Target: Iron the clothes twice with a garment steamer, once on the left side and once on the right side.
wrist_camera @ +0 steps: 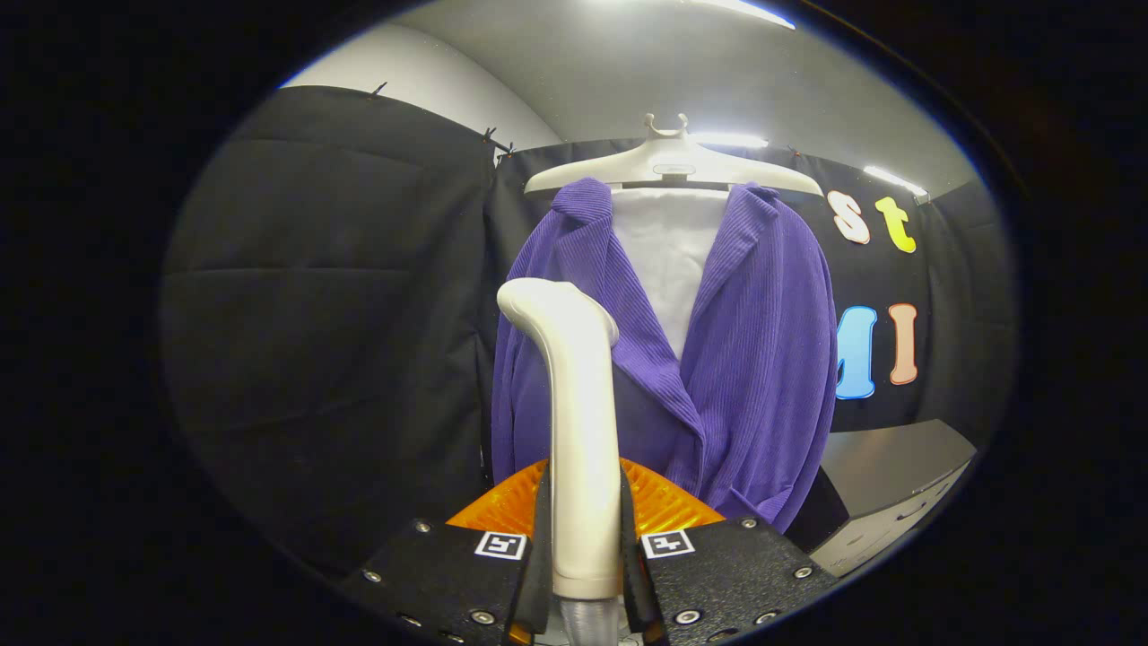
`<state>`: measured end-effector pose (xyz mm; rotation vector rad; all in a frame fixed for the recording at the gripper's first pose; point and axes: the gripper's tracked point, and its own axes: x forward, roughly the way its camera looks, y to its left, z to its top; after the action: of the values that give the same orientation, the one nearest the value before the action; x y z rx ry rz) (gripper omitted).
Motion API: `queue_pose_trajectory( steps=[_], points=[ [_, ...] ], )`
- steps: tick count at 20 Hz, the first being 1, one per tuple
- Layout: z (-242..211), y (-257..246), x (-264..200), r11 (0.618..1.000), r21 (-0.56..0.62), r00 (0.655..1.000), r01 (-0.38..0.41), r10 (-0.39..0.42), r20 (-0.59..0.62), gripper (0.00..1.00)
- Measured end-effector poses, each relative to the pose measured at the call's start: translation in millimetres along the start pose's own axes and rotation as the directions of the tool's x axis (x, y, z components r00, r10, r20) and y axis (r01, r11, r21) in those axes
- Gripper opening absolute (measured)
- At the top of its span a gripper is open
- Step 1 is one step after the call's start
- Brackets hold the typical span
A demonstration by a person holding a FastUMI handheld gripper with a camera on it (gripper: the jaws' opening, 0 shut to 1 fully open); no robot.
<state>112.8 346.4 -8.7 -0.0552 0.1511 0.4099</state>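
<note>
A purple ribbed jacket (762, 341) hangs on a white hanger (673, 166) over a white board (668, 260), straight ahead against the black cloth. My gripper (585, 529) is shut on the white handle of the garment steamer (578, 422), which stands upright between the fingers. The steamer's head (547, 301) curves over at the top, level with the jacket's left front panel. Whether the head touches the cloth I cannot tell.
Black cloth walls (332, 314) close the booth to the left and behind the jacket. A grey cabinet (897, 484) stands low on the right, beside the jacket's hem. Ceiling lights (731, 139) glow above the hanger.
</note>
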Motion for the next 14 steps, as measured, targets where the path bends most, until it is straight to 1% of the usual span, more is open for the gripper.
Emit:
queue_pose_trajectory(
  steps=[5,8,14],
  points=[
    [-32.5,-2.5,-6.7,1.0,-0.011,0.999,0.003,-0.003,-0.045,0.32],
    [-71.0,1.2,-8.9,0.999,0.019,0.989,-0.027,0.03,-0.143,0.32],
    [-132.8,0.5,-13.3,0.999,0.018,0.967,-0.043,0.046,-0.25,0.32]
  ],
)
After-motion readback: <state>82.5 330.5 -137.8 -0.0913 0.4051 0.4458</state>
